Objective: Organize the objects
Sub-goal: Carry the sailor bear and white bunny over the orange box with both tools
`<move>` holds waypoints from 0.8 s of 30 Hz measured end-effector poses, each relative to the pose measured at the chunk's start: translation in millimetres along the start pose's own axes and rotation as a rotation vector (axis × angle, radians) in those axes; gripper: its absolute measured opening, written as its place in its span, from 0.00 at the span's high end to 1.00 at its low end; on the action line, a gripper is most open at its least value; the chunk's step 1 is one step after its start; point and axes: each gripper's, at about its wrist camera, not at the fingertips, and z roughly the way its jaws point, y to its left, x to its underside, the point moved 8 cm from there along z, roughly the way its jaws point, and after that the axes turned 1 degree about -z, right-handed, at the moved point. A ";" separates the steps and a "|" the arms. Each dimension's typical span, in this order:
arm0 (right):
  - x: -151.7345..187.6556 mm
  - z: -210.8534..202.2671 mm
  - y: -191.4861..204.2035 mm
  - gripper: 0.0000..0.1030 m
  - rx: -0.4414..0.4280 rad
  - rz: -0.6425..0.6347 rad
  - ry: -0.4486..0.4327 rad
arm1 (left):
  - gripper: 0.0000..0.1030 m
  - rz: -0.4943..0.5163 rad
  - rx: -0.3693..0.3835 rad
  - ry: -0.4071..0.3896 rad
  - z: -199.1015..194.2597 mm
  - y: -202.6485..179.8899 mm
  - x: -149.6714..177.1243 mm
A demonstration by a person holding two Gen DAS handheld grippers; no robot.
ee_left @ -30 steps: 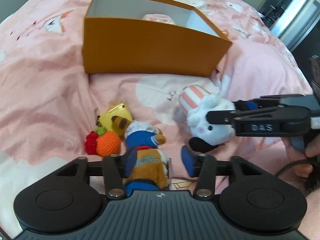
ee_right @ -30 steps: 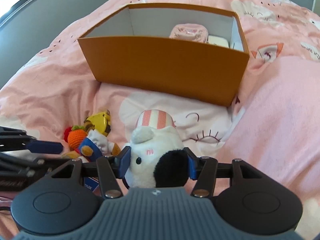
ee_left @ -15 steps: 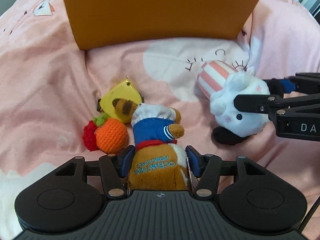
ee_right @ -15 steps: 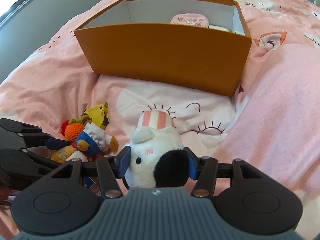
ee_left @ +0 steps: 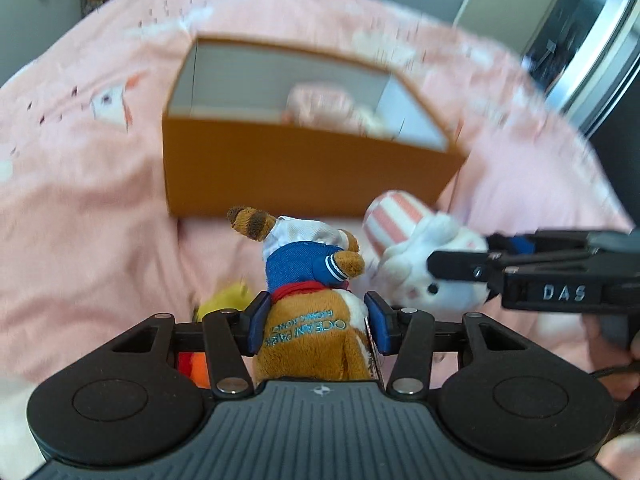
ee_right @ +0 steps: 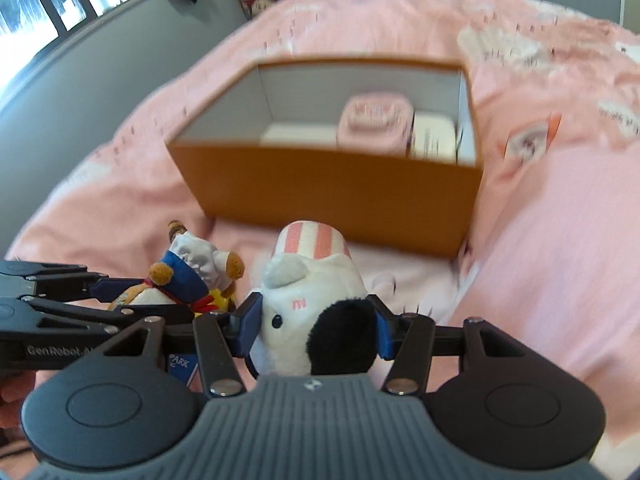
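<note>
My left gripper (ee_left: 316, 328) is closing on a brown plush animal (ee_left: 316, 304) in a blue sailor top and white cap, and its pads press the toy's sides as it hangs above the bed. Gripped in my right gripper (ee_right: 312, 332) is a white and black plush toy (ee_right: 308, 320) with a pink-striped hat. That toy (ee_left: 432, 264) and the right gripper (ee_left: 492, 268) also show at the right of the left wrist view. Ahead of both stands an open orange box (ee_right: 332, 192), also seen as the orange box (ee_left: 300, 168).
The box holds a pink pouch (ee_right: 376, 120) and a white item (ee_right: 434, 136). A yellow toy (ee_left: 228, 300) and an orange crocheted toy (ee_left: 198, 368) lie on the pink bedspread (ee_left: 80, 200) below my left gripper. A person's hand (ee_left: 616, 340) holds the right gripper.
My left gripper moved onto the brown plush, gripped it and lifted it off the bed. My right gripper rose with the white plush, so the box interior shows more.
</note>
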 end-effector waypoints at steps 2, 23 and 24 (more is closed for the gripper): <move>-14.1 -11.5 0.1 0.45 -0.005 0.009 -0.041 | 0.45 -0.006 0.014 -0.041 -3.4 -8.1 -17.4; -183.8 14.4 -30.0 0.45 -0.154 0.249 -0.243 | 0.45 -0.069 0.055 -0.185 18.9 30.5 -183.0; -185.7 25.9 -32.9 0.45 -0.168 0.267 -0.226 | 0.45 -0.078 0.048 -0.174 27.8 35.2 -187.2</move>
